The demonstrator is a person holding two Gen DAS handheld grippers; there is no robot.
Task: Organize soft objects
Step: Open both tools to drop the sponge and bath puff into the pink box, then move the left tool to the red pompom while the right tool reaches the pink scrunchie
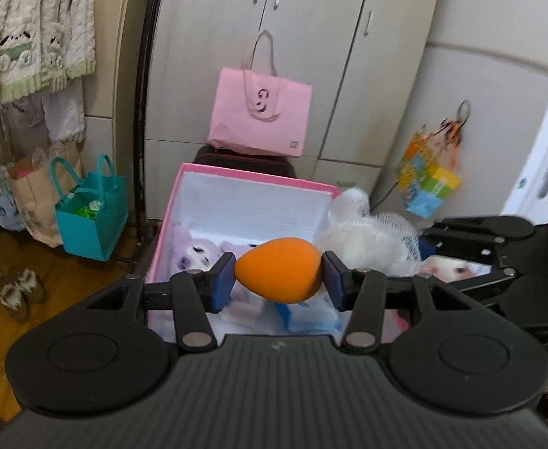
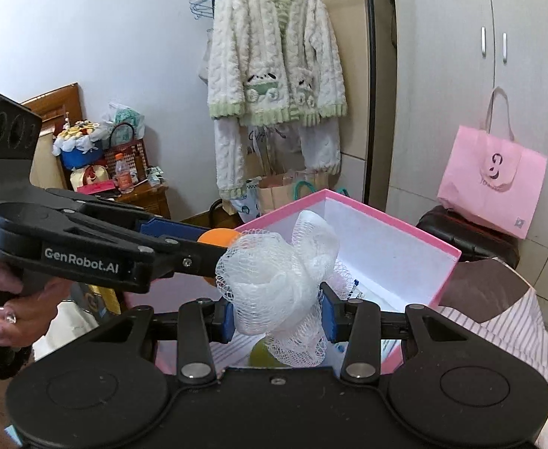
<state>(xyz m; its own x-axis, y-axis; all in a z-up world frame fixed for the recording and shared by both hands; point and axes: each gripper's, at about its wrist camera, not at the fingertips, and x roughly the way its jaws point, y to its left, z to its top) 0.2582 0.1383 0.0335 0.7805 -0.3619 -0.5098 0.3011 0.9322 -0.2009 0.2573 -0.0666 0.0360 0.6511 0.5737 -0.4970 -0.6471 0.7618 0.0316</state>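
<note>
My left gripper (image 1: 279,275) is shut on an orange egg-shaped sponge (image 1: 278,269) and holds it above the open pink box (image 1: 259,177). A purple plush toy (image 1: 195,252) and other soft items lie inside the box. My right gripper (image 2: 276,308) is shut on a white mesh bath pouf (image 2: 277,273), held over the box's near edge (image 2: 449,277). The pouf also shows in the left wrist view (image 1: 367,235), with the right gripper's body to its right. The left gripper's body (image 2: 86,247) and the sponge (image 2: 217,237) show at left in the right wrist view.
A pink tote bag (image 1: 260,114) sits on a dark suitcase (image 2: 472,235) behind the box, before grey cabinets (image 1: 311,37). A teal bag (image 1: 90,217) and paper bags stand on the wood floor at left. A fluffy cardigan (image 2: 277,60) hangs on the wall. A cluttered wooden stand (image 2: 139,191) is far left.
</note>
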